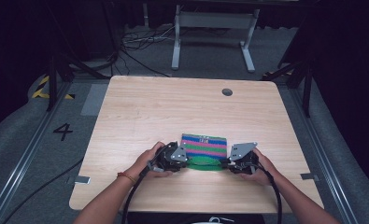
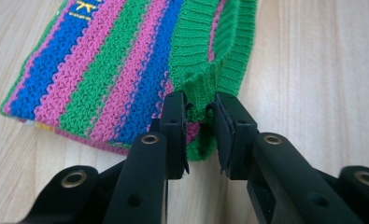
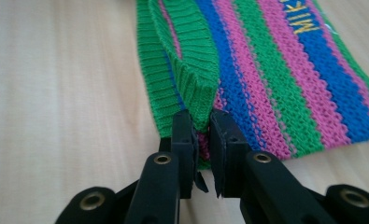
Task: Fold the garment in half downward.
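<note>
- Striped knitted garment (image 1: 203,150) lies folded on the wooden table (image 1: 149,112), near its front edge, between both grippers in the high view.
- Left gripper (image 2: 200,112), in its own view, pinches the green ribbed hem (image 2: 205,70), jaws narrow.
- Right gripper (image 3: 200,122), in its own view, clamps the hem's other corner.

free: bare table (image 1: 149,107) beyond and beside | obstacle: knit piece (image 1: 203,144) between hand-held grippers
</note>
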Demonstrator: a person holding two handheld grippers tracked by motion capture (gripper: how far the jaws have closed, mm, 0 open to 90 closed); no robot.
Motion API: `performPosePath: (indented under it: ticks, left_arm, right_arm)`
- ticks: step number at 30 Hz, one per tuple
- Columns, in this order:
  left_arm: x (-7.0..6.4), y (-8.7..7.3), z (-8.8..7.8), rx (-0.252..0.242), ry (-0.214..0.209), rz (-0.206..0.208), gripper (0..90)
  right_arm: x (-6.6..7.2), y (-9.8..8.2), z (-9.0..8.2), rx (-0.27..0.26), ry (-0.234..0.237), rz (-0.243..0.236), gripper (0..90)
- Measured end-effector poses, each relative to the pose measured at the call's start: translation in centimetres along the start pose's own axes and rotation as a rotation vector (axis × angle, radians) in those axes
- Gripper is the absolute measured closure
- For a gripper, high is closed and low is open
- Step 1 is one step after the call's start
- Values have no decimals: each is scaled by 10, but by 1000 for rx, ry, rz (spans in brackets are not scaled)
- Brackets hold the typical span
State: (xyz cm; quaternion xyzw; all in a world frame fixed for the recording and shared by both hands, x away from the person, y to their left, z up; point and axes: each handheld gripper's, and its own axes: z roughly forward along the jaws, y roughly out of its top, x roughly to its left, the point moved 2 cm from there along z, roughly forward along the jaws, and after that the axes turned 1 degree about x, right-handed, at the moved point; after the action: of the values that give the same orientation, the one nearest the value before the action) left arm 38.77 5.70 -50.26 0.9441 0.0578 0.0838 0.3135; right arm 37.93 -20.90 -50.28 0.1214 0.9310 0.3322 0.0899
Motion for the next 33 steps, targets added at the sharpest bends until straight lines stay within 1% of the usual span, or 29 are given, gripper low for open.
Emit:
performPosePath:
  ticks: [1, 2, 3, 6, 7, 10, 12, 13, 14, 16, 17, 18, 19, 20, 22, 24, 25, 26, 27, 28, 29, 30, 31, 33]
  left_arm:
    - [1, 1, 1, -6, 10, 0, 744]
    - [2, 1, 3, -5, 18, -6, 745]
    - [3, 2, 4, -3, 30, -11, 746]
    - [8, 3, 7, -21, 39, -34, 748]
    - [9, 3, 8, -25, 39, -31, 750]
    - [10, 2, 8, -33, 37, -43, 754]
    - [11, 0, 8, -48, 34, -66, 755]
    - [11, -1, 9, -59, 30, -68, 755]
    - [12, -3, 8, -71, 23, -79, 755]
    - [12, -2, 8, -70, 22, -79, 754]
    - [12, -2, 8, -64, 23, -83, 739]
    - [11, -1, 8, -58, 21, -75, 739]
    - [10, 0, 8, -51, 20, -76, 716]
    - [10, 0, 8, -51, 20, -76, 705]
    - [10, -1, 7, -64, 6, -87, 693]
    - [10, -1, 6, -63, -7, -90, 661]
    - [10, -1, 5, -74, -13, -105, 618]
    - [10, -1, 2, -87, -18, -118, 570]
    - [10, 0, 0, -107, -18, -124, 530]
    - [10, 0, -3, -131, -20, -135, 512]
    - [12, 1, -9, -160, -8, -144, 499]
    - [12, 2, -12, -176, 2, -148, 488]
    - [13, 3, -15, -194, 19, -155, 490]
    - [16, 4, -20, -212, 39, -157, 526]
  right_arm:
    - [-3, 0, 0, 0, -8, 2, 813]
    - [-6, -1, 1, -3, -15, 14, 813]
    - [-11, -1, 2, -6, -32, 23, 813]
    - [-19, -3, 3, -12, -59, 29, 812]
    - [-21, -4, 4, -19, -58, 39, 812]
    - [-24, -6, 3, -34, -45, 58, 809]
    - [-24, -7, 3, -44, -39, 68, 803]
    - [-24, -8, 3, -46, -39, 72, 799]
    - [-24, -8, 3, -52, -34, 74, 792]
    - [-25, -9, 3, -57, -29, 79, 778]
    - [-24, -9, 2, -60, -14, 82, 724]
    - [-24, -9, 2, -60, -14, 82, 724]
    - [-22, -8, 1, -53, -6, 72, 718]
    - [-22, -8, 1, -53, -6, 72, 718]
    - [-21, -8, 0, -55, 0, 80, 701]
    - [-21, -8, 0, -62, 10, 87, 680]
    - [-21, -8, -1, -65, 13, 93, 677]
    - [-20, -7, -4, -69, 8, 81, 663]
    - [-20, -5, -7, -84, -1, 73, 644]
    - [-19, -4, -10, -96, -14, 70, 645]
    - [-19, -3, -14, -118, -21, 75, 646]
    - [-18, -1, -18, -148, -22, 82, 650]
    - [-19, 0, -20, -162, -25, 87, 663]
    - [-18, 2, -23, -182, -37, 91, 693]
